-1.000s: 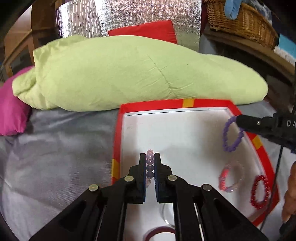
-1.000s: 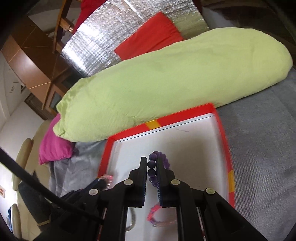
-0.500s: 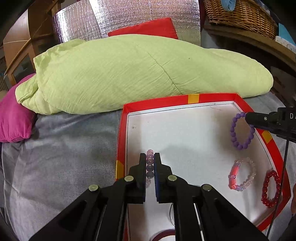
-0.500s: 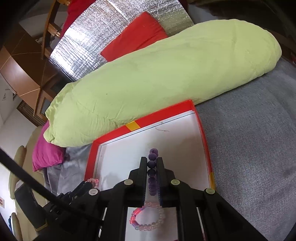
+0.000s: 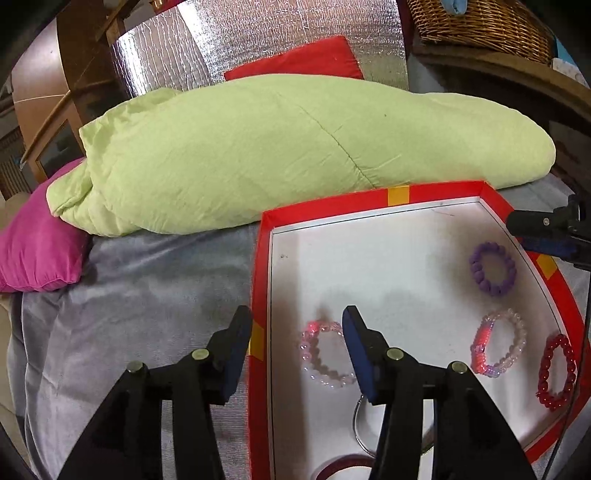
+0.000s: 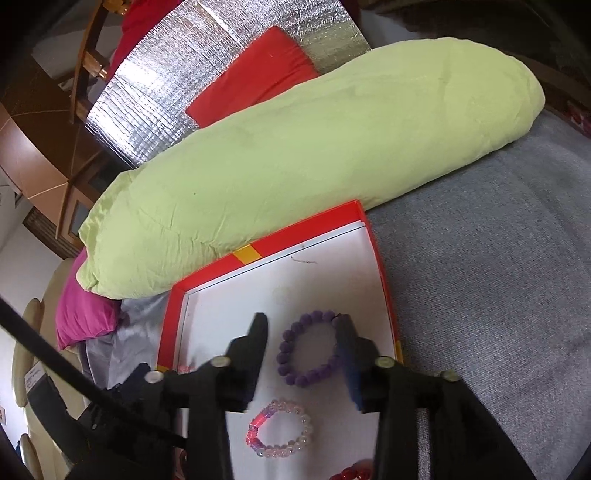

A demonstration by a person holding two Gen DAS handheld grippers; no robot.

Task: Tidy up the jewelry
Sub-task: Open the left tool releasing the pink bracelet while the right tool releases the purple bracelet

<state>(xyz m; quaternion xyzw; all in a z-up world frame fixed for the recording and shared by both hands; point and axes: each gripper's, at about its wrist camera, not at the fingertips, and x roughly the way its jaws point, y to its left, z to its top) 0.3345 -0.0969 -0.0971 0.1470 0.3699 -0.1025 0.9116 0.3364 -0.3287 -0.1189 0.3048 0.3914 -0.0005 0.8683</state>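
Note:
A white tray with a red rim [image 5: 332, 205] [image 6: 295, 230] lies on the grey bed cover. My left gripper [image 5: 297, 319] is open over its left edge; a clear pink bead bracelet [image 5: 323, 356] lies flat in the tray between its fingers. My right gripper [image 6: 301, 321] is open, and a purple bead bracelet [image 6: 308, 349] [image 5: 493, 267] lies in the tray between its fingers. A pink and clear bracelet [image 5: 498, 343] [image 6: 279, 428] and a red bead bracelet [image 5: 556, 371] [image 6: 351, 472] lie nearer the tray's right side. The right gripper's tip [image 5: 535, 223] shows in the left wrist view.
A long green pillow [image 5: 288, 147] [image 6: 295, 147] lies behind the tray. A magenta cushion [image 5: 33, 251] sits at the left. A thin metal ring [image 5: 360, 424] and a dark red bangle [image 5: 343, 467] lie at the tray's near end. A wicker basket [image 5: 476, 26] stands on a shelf far right.
Both grippers have opened. The pink clear bracelet left the left fingers and the purple bracelet left the right fingers; both now lie flat in the tray.

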